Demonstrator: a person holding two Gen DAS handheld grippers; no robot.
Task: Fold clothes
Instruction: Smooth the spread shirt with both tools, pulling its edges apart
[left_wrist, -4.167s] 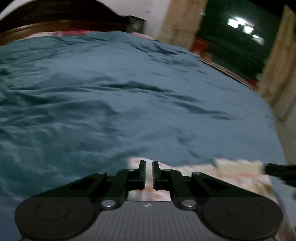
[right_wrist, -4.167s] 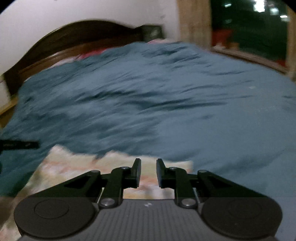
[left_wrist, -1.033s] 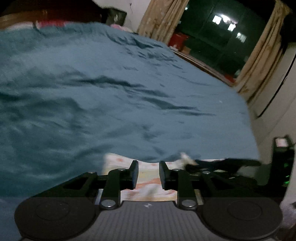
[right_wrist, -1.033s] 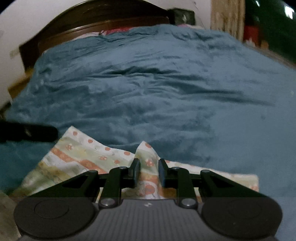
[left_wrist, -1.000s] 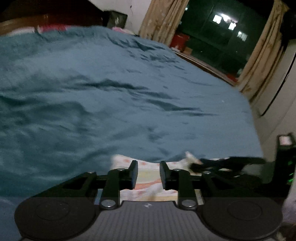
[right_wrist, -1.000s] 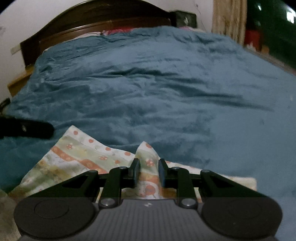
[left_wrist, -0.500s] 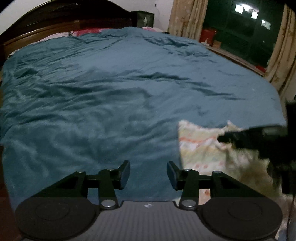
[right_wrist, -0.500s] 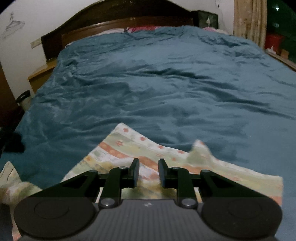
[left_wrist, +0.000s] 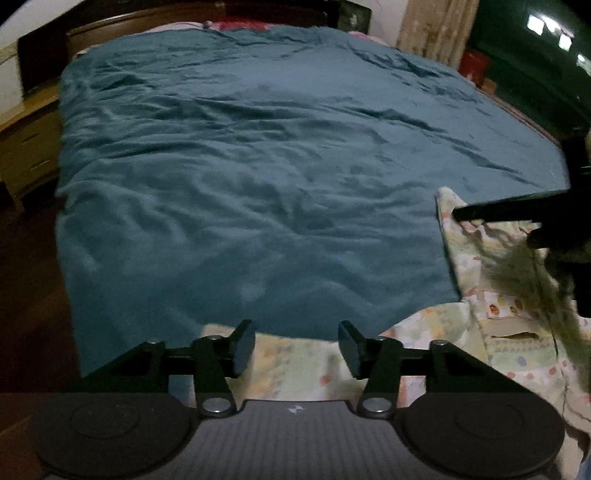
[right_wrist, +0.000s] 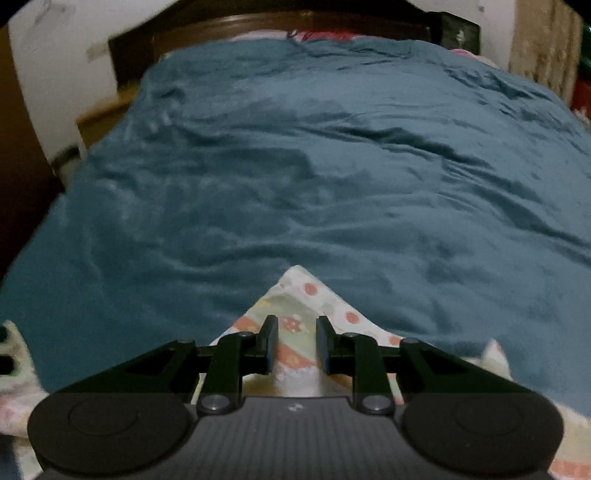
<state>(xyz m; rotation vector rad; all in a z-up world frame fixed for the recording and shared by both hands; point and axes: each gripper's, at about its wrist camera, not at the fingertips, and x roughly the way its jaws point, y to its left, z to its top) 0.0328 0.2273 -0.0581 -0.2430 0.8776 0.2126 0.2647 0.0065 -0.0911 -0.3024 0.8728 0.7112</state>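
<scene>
Bed (left_wrist: 277, 184): left gripper (left_wrist: 296, 345) has spread open (off garment (left_wrist: 498, 317)).

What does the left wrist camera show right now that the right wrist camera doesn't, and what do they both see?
Only the left wrist view shows the right gripper from the side at the patterned garment's raised corner, a wooden nightstand and the dark window. Its own left gripper is wide open over the garment's edge. Only the right wrist view shows cloth lying between the right gripper's narrowly parted fingers; whether they pinch it is unclear. Both show the teal bedspread, headboard and curtain.
</scene>
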